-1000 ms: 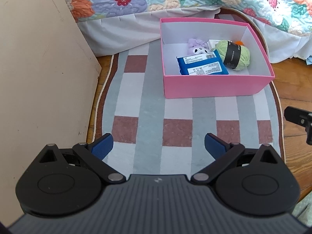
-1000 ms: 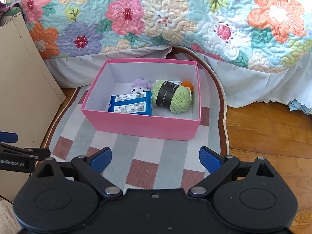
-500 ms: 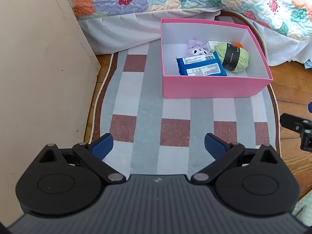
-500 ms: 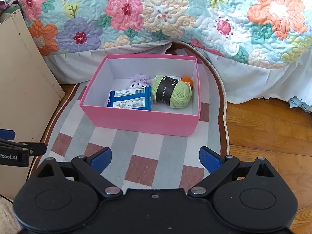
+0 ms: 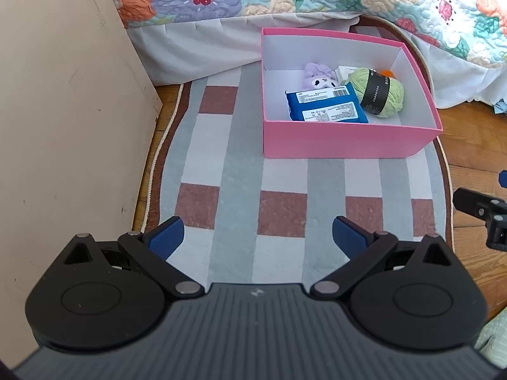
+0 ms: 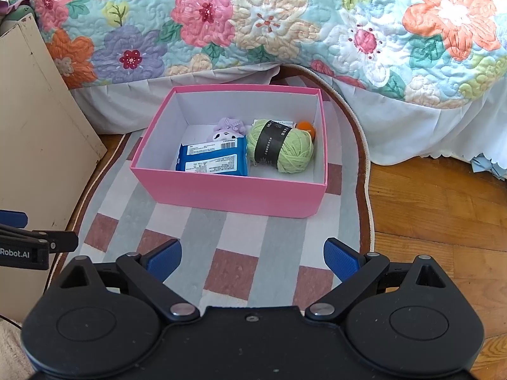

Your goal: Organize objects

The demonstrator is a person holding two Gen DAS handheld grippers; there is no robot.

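Pink box [image 6: 228,194], open-topped, white inside, on striped rug. Inside: blue packet [image 6: 213,159] flat at front-left; purple plush [image 6: 228,129] behind it; green yarn ball [image 6: 280,145], black band, right of packet; small orange item [image 6: 306,127] behind yarn.

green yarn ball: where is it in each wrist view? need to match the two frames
Left wrist: green yarn ball sits upper right of centre, in the right half of the pink box.
Right wrist: green yarn ball sits just above centre, again in the box's right half.
Shared landmark: the blue packet lying left of the yarn.
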